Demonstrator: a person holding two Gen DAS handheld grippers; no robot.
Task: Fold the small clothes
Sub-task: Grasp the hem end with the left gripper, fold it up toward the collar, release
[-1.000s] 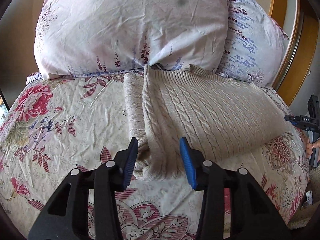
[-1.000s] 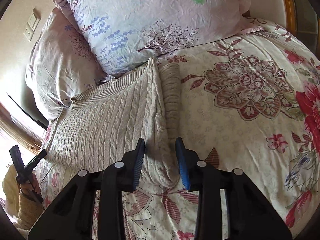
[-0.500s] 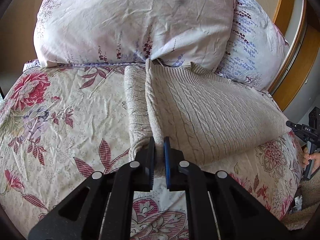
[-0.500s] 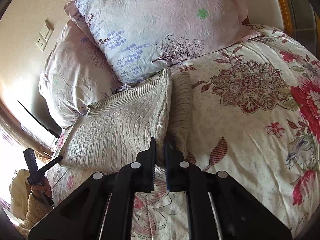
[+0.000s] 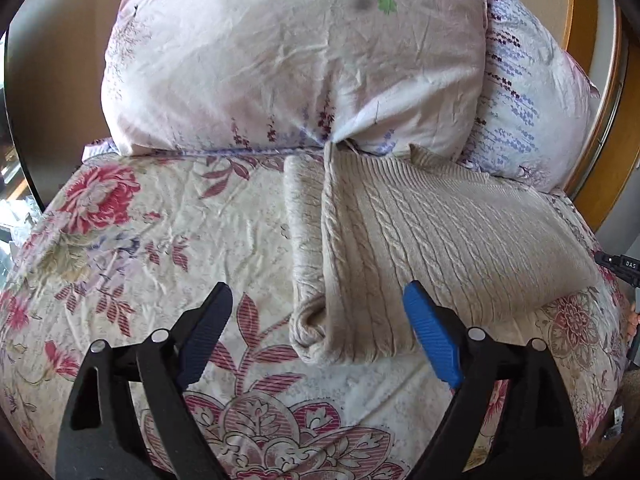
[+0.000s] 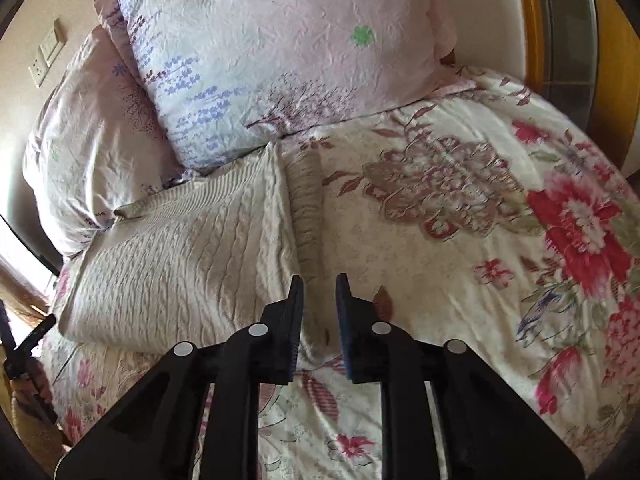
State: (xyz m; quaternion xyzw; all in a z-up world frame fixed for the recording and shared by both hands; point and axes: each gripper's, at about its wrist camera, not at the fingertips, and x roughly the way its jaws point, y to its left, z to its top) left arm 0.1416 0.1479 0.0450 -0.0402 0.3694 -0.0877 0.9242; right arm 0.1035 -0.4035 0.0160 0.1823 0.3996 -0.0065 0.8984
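Note:
A beige cable-knit sweater (image 5: 432,240) lies folded on the floral bed cover, its far end against the pillows; a folded sleeve strip (image 5: 304,240) runs along its left side. My left gripper (image 5: 316,328) is open wide and empty, its jaws on either side of the sweater's near corner, just above it. In the right wrist view the sweater (image 6: 192,256) lies left of centre. My right gripper (image 6: 319,312) is open by a narrow gap and empty, over the sweater's near right edge.
Two floral pillows (image 5: 296,52) (image 5: 528,112) stand behind the sweater. The flowered bed cover (image 5: 140,240) spreads left of it, and right of it in the right wrist view (image 6: 480,240). A wooden headboard frame (image 5: 612,120) is at the right. The other gripper's tip (image 5: 620,264) shows at the right edge.
Both grippers were shut on the sweater's near edge half a second ago. Both have let go and opened, the left one wide, the right one a little, and pulled back slightly.

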